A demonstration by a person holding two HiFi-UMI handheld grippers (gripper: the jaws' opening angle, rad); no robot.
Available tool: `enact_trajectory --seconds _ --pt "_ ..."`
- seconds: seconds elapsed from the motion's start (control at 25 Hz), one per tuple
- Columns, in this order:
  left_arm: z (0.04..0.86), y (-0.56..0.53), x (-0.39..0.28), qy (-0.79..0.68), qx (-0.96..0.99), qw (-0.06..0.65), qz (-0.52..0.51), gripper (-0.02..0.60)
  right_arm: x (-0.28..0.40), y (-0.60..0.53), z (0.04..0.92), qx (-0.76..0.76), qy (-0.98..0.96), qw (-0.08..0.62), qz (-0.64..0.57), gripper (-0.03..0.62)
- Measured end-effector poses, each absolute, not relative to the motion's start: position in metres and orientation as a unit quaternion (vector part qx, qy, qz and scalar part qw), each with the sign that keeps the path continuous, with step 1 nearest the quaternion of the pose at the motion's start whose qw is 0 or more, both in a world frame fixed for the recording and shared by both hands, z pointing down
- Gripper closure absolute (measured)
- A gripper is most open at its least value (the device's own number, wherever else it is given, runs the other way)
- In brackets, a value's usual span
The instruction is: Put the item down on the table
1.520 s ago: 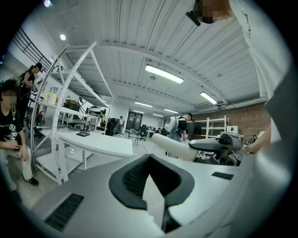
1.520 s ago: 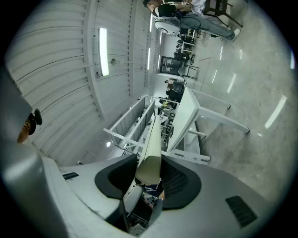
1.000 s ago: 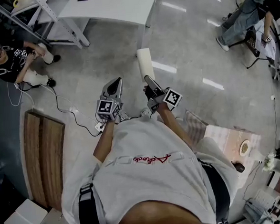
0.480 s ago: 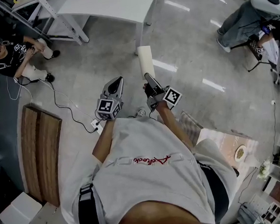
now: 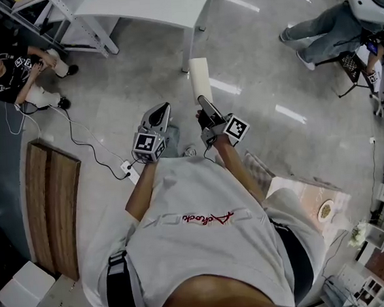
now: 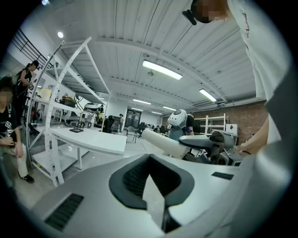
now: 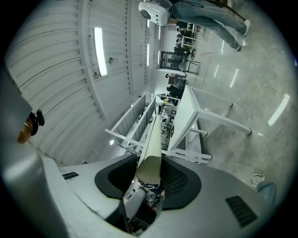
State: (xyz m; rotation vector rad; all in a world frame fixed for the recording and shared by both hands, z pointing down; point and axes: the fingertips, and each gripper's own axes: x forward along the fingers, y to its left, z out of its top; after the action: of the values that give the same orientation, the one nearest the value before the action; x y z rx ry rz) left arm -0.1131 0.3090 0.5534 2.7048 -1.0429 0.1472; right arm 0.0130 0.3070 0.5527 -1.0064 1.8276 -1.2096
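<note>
forearms: two, bare. The left forearm (image 5: 140, 194) and the right forearm (image 5: 238, 169) both stretch forward from the chest, side by side.
grippers: two, each with one marker cube, both pointing ahead over the floor (image 5: 272, 78).
left gripper (image 5: 159, 114): jaws closed together, nothing between them.
right gripper (image 5: 204, 107): jaws clamped on the near end of the item (image 5: 199, 77).
item: one, a long pale cream roll. It sticks straight out ahead of the right gripper, in the air above the floor, and its far end is short of the counter (image 5: 155, 6), not touching it.
power strip (image 5: 125, 167): one, white, on the floor just left of the left forearm, with a cable trailing away to the left.
bench (image 5: 52, 212): one, wooden, on the floor at the left.
counter: one, white, standing ahead beyond the item.
rack (image 5: 71, 20): one, a white frame beside the counter's left end.
other people: two — a seated person (image 5: 9, 70) on the floor at the far left near the rack, and a standing person (image 5: 327, 22) at the far right.
</note>
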Motion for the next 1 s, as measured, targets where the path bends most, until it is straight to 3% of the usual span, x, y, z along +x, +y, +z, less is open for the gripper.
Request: enact_trajectory --seconds 1.0 --pt "0.551 0.117 -0.09 -0.348 0.929 0.118 0.035 0.563 0.027 0.125 0.542 -0.394 0.718 0.341 -0.461 0.405"
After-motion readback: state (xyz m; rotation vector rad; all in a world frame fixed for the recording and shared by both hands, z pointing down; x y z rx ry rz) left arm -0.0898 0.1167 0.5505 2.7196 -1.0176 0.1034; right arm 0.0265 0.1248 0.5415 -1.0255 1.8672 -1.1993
